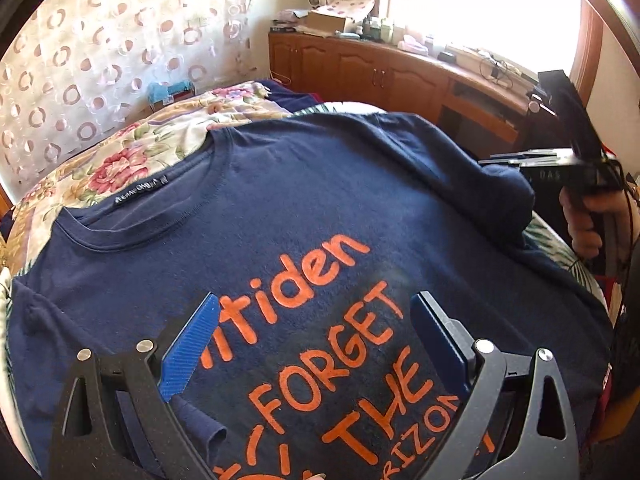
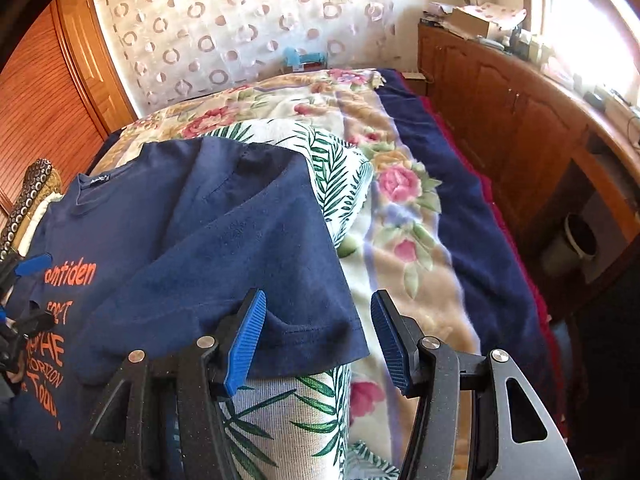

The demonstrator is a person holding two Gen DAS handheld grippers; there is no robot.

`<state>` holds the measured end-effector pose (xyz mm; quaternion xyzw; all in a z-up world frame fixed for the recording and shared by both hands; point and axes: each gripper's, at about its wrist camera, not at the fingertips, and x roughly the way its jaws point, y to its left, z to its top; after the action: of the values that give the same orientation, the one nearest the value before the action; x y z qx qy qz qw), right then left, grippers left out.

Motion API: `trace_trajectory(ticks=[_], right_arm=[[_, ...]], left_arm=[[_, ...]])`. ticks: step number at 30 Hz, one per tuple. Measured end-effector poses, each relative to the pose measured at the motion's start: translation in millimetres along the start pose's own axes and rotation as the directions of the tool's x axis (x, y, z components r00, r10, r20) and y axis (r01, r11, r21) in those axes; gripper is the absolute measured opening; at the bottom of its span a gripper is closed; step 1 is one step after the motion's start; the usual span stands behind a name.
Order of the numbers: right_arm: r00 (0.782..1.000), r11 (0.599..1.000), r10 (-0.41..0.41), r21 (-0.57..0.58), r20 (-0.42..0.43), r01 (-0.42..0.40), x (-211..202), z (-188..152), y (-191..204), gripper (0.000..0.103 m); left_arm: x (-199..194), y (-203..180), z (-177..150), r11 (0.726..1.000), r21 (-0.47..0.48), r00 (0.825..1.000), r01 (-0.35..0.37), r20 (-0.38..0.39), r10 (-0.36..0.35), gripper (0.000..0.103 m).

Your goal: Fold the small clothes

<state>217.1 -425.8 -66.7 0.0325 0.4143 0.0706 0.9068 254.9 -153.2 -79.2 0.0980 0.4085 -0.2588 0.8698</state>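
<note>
Covering most of both views, the bed (image 2: 400, 216) wears a floral blanket (image 2: 404, 184) with a dark blue band along its window side, and a wooden cabinet (image 2: 520, 112) runs beside it under a bright window (image 1: 480, 12). A white curtain (image 2: 224, 32) with ring patterns hangs behind the bed.

On the blanket lies a white cloth printed with green leaves (image 2: 340, 160), and spread over that is the navy T-shirt (image 1: 320, 200), front side up, collar pointing toward the curtain, orange lettering across the chest (the words "FORGET THE" read clearly in the left wrist view). 1 sleeve (image 2: 260, 272) is folded in over the body, its hem lying just above the leaf cloth.

The left gripper (image 1: 316, 344) hangs over the printed chest with its 2 blue pads (image 1: 188, 348) set wide apart; nothing sits between them and they clamp no fabric. The right gripper (image 2: 320, 340) is likewise spread, its left pad (image 2: 246, 344) lying over the folded sleeve's hem while the other pad stands over the blanket; the pads do not press the cloth between them. In the left wrist view a hand (image 1: 588, 220) grips the right gripper's handle beyond the shirt's edge.
</note>
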Motion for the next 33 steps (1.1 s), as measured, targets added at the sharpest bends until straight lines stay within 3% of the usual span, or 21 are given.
trace_trajectory(ticks=[4,10,12,15,18,22,27,33], right_arm=[[0.999,0.999,0.045,0.032,-0.025,-0.044,-4,6,-11,0.054],[0.989,0.988,0.140,0.075,-0.041,-0.136,-4,6,-20,0.026],[0.992,0.993,0.114,0.045,-0.048,-0.112,-3,6,-18,0.023],[0.999,0.999,0.032,-0.005,-0.039,-0.033,-9,9,-10,0.006],[0.999,0.998,-0.042,-0.035,0.004,0.042,-22,12,-3,0.005],[0.996,0.995,-0.048,-0.082,0.080,0.055,-46,23,18,0.005],[0.993,0.982,0.020,-0.189,0.118,0.002,-57,41,68,0.005],[0.979,0.950,0.169,-0.285,0.118,-0.129,-48,60,132,0.008]], left_arm=[[6,-1,-2,1.000,0.001,1.000,0.000,-0.020,0.000,0.097],[-2,2,-1,1.000,-0.010,1.000,0.023,0.011,-0.023,0.097],[-5,4,-2,1.000,-0.009,0.999,0.024,0.027,-0.024,0.097],[-9,11,-3,0.999,-0.032,0.999,0.027,0.043,-0.026,0.097],[-14,17,-4,0.998,-0.051,0.998,0.030,0.058,-0.027,0.097],[-23,21,-3,0.999,-0.045,0.997,0.011,0.082,-0.007,0.097],[-38,31,-3,0.998,-0.067,0.992,0.011,0.128,-0.002,0.097],[-47,46,-4,0.994,-0.107,0.987,-0.005,0.158,0.022,0.097]])
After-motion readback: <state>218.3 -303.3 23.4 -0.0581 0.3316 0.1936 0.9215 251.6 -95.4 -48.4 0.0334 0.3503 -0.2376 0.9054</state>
